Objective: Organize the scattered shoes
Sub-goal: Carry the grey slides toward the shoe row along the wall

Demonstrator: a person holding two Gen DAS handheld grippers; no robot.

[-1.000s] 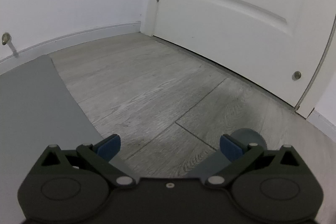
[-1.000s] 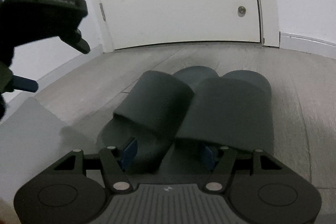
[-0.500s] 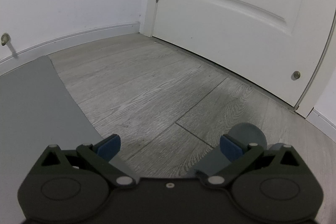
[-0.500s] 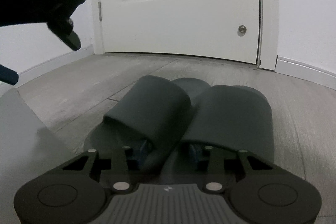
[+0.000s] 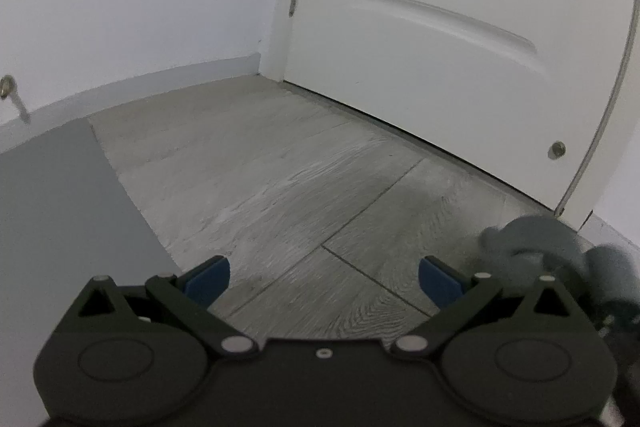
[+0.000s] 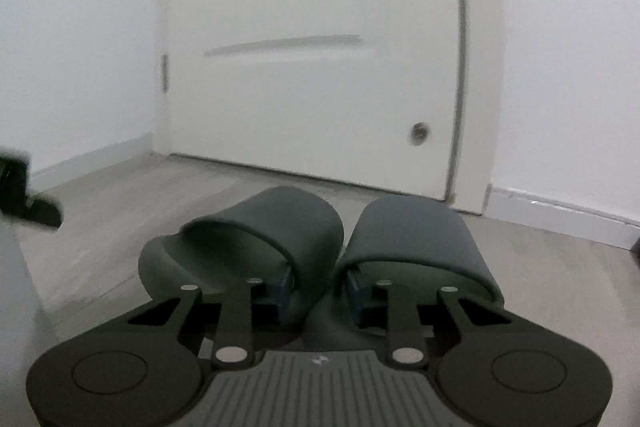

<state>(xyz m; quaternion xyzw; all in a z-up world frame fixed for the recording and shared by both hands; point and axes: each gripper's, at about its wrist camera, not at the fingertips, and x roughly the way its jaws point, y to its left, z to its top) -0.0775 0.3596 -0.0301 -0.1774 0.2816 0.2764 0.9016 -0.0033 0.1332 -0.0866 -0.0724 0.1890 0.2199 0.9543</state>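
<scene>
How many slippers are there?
2. The left slipper and the right slipper sit side by side, touching, right in front of the right tongs, whose fingers reach one into each slipper, near the white door. More could be out of view.

The toes of both slippers (image 6: 304, 227) are hidden behind their own straps. The right hand-held gripper (image 6: 318, 287) has its blue pads (image 6: 282, 285) tucked under those straps, one in each slipper, so most of each pad is covered. In the left wrist view the slippers are a blurred grey lump (image 5: 552, 247), cut off at the right edge. The grey mat (image 5: 60, 211) runs off the left edge.
</scene>
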